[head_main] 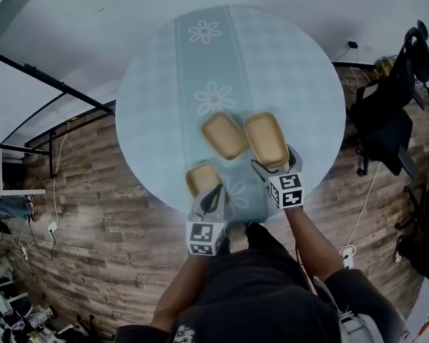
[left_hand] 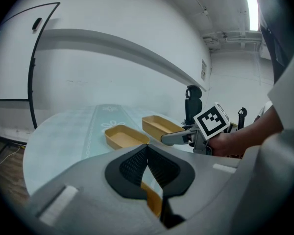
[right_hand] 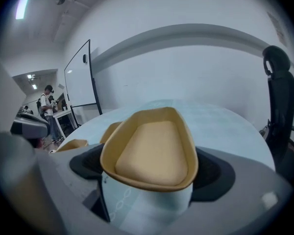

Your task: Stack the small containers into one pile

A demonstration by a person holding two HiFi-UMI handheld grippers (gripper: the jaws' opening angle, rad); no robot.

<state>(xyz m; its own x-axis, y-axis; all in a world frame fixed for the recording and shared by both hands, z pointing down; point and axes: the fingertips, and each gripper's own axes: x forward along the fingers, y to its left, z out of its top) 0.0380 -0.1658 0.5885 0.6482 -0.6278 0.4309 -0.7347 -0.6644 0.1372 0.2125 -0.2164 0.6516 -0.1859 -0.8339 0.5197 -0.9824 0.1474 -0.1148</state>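
Observation:
Three tan, shallow containers lie on the round pale-blue table (head_main: 272,56). My right gripper (head_main: 275,168) reaches over the near end of the right container (head_main: 266,140). In the right gripper view this container (right_hand: 154,151) fills the gap between the jaws, whose pads lie against both its side walls. The middle container (head_main: 224,135) lies free beside it. At the table's near edge my left gripper (head_main: 209,195) is shut on the rim of the small left container (head_main: 201,179). Only a tan strip of that container (left_hand: 152,199) shows below the shut pads in the left gripper view.
A black office chair (head_main: 393,113) stands off the table's right side on the wooden floor. A whiteboard (right_hand: 81,77) and a person (right_hand: 45,106) are far off to the left. The far half of the table carries only its flower print.

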